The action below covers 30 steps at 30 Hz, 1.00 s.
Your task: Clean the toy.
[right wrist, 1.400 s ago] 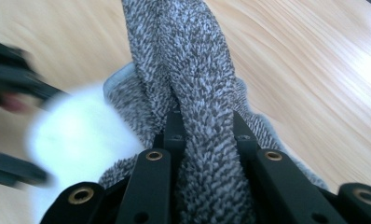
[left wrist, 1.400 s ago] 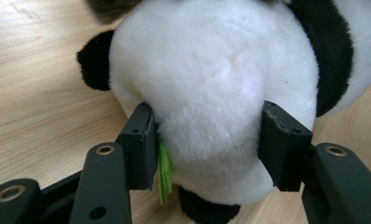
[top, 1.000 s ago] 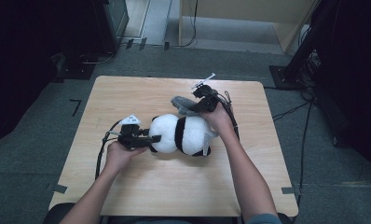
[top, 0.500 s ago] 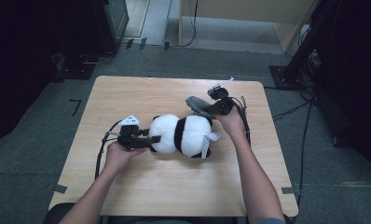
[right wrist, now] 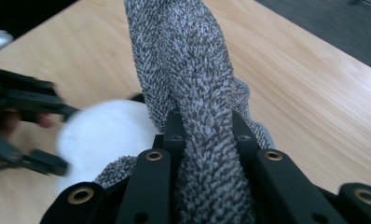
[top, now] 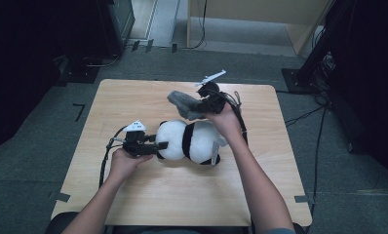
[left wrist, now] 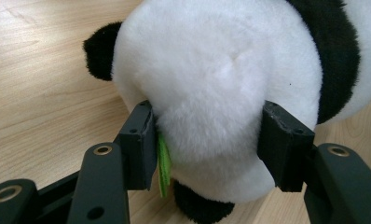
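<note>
A black-and-white panda plush [top: 189, 141] lies on its side in the middle of the wooden table [top: 133, 97]. My left gripper [top: 159, 145] comes in from the left and is shut on the plush's white rounded end [left wrist: 211, 79], both pads pressed into the fur. A green tag [left wrist: 163, 163] pokes out by the left pad. Behind and above the plush, my right gripper [top: 198, 105] is shut on a grey fuzzy cloth [top: 182, 102], held off the table. In the right gripper view the cloth [right wrist: 193, 60] runs up between the closed jaws, with the plush [right wrist: 104, 135] blurred below.
Cables trail from both grippers across the table [top: 241, 122]. Bare wood lies in front of the plush and along the table's left side. Dark equipment [top: 114, 24] and a wooden cabinet [top: 250, 24] stand on the grey floor beyond the far edge.
My right gripper, still holding the grey cloth, swung right and then came back left and higher. The left gripper and the plush stayed where they were.
</note>
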Available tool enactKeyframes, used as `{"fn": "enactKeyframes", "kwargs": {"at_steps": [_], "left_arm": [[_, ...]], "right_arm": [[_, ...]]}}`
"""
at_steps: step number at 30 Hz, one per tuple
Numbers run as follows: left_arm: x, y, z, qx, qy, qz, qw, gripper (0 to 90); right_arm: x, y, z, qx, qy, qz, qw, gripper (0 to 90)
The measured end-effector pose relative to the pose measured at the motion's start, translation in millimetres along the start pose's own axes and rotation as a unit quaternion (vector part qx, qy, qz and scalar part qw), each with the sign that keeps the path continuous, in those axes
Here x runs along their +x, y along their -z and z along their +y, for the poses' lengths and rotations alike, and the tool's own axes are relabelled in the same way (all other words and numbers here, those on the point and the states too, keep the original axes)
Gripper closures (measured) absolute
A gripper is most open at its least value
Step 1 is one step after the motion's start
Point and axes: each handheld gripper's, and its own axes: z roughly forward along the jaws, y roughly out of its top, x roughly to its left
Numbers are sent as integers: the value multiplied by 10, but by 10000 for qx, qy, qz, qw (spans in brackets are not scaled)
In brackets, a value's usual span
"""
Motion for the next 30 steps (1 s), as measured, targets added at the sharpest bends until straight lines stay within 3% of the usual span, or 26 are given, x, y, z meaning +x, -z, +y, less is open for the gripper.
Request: {"fn": "enactKeyframes", "kwargs": {"at_steps": [7, 12, 21, 30], "left_arm": [[-1, 1, 1, -2, -9, 16, 10000, 434], [1, -3, 1, -4, 54, 31, 10000, 434], [7, -7, 11, -15, 150, 27, 9999, 445], [-1, -9, 18, -22, 174, 28, 9998, 448]], "right_arm": [[410, -282, 115, 225, 406, 395, 9981, 754], [518, -460, 27, 611, 629, 405, 9953, 752], [236, -401, -131, 600, 222, 396, 9972, 754], [-130, -211, -303, 651, -120, -17, 9978, 752]]}}
